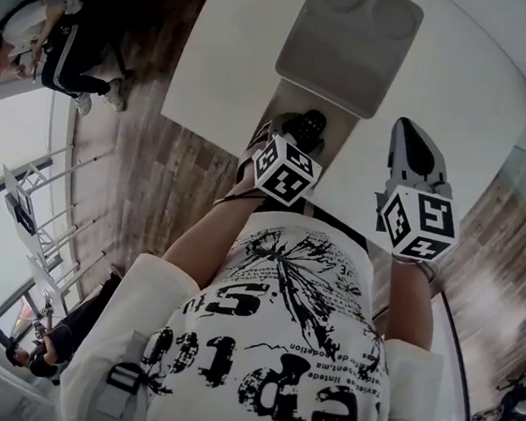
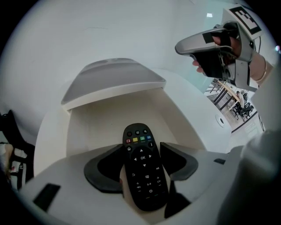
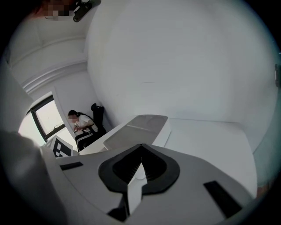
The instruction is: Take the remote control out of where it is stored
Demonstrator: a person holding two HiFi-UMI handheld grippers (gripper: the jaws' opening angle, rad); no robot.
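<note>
Remote control (image 2: 143,173) clamped in left gripper (image 2: 142,165) | open storage box (image 2: 103,123) at 12 o'clock | right gripper (image 3: 140,168) closed, empty, at 3 o'clock

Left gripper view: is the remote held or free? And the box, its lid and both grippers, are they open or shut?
Remote control: held, over the open box.
Left gripper: shut on the remote control.
Right gripper: shut, holding nothing, raised beside the box.
Lid: open, tilted up.
Storage box: open.
</note>
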